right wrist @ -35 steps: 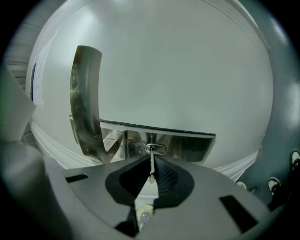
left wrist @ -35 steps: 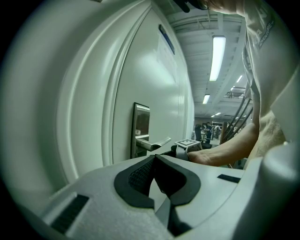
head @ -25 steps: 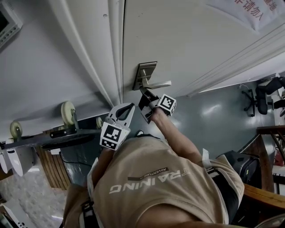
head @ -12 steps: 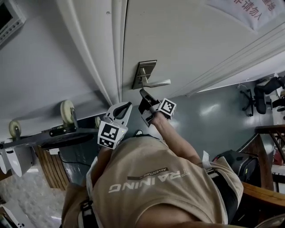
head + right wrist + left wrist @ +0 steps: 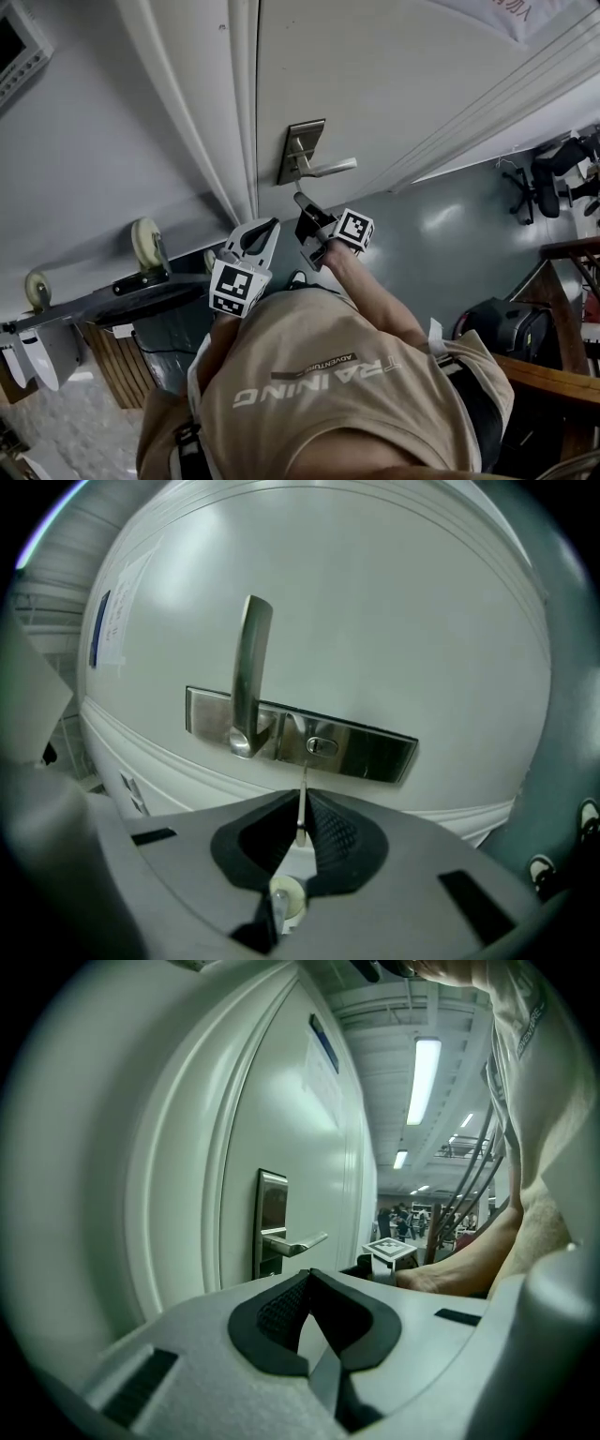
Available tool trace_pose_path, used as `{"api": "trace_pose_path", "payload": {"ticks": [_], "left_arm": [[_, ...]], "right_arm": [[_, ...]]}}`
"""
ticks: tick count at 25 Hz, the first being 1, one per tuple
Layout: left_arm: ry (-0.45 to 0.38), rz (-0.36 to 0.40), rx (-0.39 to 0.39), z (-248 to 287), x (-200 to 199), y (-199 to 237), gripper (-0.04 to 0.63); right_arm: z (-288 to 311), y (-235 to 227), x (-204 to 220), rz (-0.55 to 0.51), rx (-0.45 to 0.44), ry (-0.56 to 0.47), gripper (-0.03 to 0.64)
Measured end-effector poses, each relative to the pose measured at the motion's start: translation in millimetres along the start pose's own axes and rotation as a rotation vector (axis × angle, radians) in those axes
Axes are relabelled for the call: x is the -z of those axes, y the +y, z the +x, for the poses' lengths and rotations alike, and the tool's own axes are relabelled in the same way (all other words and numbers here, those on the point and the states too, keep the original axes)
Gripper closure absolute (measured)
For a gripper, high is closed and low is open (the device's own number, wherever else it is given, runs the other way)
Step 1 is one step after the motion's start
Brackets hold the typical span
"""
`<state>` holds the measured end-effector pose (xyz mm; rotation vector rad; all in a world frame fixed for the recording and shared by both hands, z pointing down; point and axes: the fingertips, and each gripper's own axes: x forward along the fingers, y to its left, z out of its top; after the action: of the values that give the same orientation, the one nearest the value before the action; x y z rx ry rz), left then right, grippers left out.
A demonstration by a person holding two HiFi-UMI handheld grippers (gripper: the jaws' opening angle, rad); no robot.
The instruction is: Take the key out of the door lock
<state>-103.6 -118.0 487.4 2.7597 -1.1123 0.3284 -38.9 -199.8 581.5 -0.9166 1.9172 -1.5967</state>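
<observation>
The right gripper (image 5: 302, 799) pinches the key (image 5: 302, 778) tight. The key looks pulled out, its tip just near the keyhole (image 5: 322, 746). The left gripper (image 5: 309, 1276) is closed on nothing, off to the left. A firm squeeze and a straight pull back work best.

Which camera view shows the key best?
The right gripper view: the key stands edge-on between the right gripper's shut jaws, clear of the keyhole. The head view shows it too small; the left gripper view misses it.
</observation>
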Motion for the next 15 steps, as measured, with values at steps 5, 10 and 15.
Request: {"api": "trace_pose_path", "payload": {"ticks": [5, 10, 15], "left_arm": [[-0.017, -0.005, 0.016, -9.6, 3.1, 1.3, 0.586], [-0.025, -0.030, 0.041, -15.0, 9.1, 7.6, 0.586], [-0.032, -0.069, 0.092, -9.7, 16.3, 9.9, 0.586]], "right_arm": [[-8.0, 12.4, 4.8, -0.107, 0.027, 0.001, 0.600], [-24.3, 25.3, 10.1, -0.209, 0.042, 0.011, 0.600], [-45.5, 34.4, 15.0, -0.336, 0.091, 0.000, 0.600]]}}
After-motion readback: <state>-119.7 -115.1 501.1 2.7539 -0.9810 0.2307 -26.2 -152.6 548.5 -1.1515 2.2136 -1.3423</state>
